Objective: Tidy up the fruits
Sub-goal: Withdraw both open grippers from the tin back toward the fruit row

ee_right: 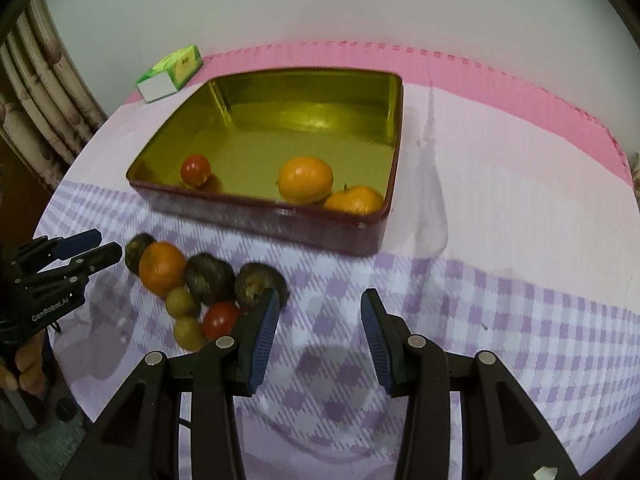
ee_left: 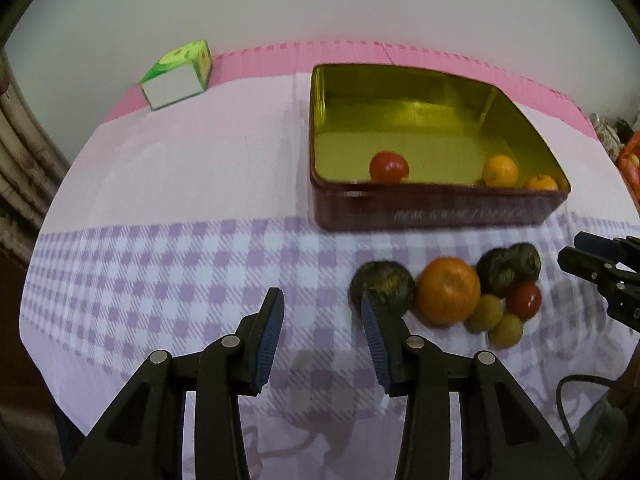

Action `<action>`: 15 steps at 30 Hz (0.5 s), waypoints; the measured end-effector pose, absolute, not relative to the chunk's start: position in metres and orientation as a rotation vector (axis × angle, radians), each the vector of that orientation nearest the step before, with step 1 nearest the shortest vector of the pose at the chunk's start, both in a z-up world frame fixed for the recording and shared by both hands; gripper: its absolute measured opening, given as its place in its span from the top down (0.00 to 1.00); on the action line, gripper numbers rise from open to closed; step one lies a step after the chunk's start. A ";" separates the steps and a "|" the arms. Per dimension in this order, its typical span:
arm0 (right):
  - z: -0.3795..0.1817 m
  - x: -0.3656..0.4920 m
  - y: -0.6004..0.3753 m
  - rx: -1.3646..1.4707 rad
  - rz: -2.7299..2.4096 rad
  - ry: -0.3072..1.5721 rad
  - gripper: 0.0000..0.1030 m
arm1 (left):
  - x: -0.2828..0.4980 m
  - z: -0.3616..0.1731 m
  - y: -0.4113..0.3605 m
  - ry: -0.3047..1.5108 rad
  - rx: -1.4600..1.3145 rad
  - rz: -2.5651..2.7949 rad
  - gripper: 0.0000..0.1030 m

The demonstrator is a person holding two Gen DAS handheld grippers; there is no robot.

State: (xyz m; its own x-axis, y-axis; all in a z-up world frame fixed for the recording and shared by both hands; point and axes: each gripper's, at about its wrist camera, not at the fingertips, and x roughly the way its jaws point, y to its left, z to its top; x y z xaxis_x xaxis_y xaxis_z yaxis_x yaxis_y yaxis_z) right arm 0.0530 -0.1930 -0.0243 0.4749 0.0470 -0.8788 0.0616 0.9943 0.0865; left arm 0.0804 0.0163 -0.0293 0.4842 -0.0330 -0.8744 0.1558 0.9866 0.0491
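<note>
A dark-red tin point(ee_left: 440, 212) with a gold inside stands on the checked cloth. It holds a tomato point(ee_left: 389, 166) and two oranges point(ee_left: 500, 170). In front of the tin lies a pile of loose fruit: a large orange point(ee_left: 448, 290), dark round fruits point(ee_left: 508, 270), a tomato point(ee_left: 524, 300) and small yellow-green fruits point(ee_left: 486, 314). My left gripper point(ee_left: 322, 304) is open and empty, its right finger just before a dark fruit point(ee_left: 384, 280). My right gripper point(ee_right: 320, 300) is open and empty to the right of the pile, its left finger by a dark fruit point(ee_right: 254, 284) and the tomato point(ee_right: 222, 318).
A green tissue box point(ee_left: 176, 76) lies at the back left on the pink mat point(ee_left: 256, 64). A curtain hangs at the left edge. A black cable point(ee_left: 568, 392) loops at the lower right. A person's hand point(ee_right: 24, 364) holds the left gripper.
</note>
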 end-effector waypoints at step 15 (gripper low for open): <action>-0.048 0.052 -0.178 0.100 0.043 1.131 0.60 | 0.069 -0.035 0.007 1.079 0.130 -0.153 0.59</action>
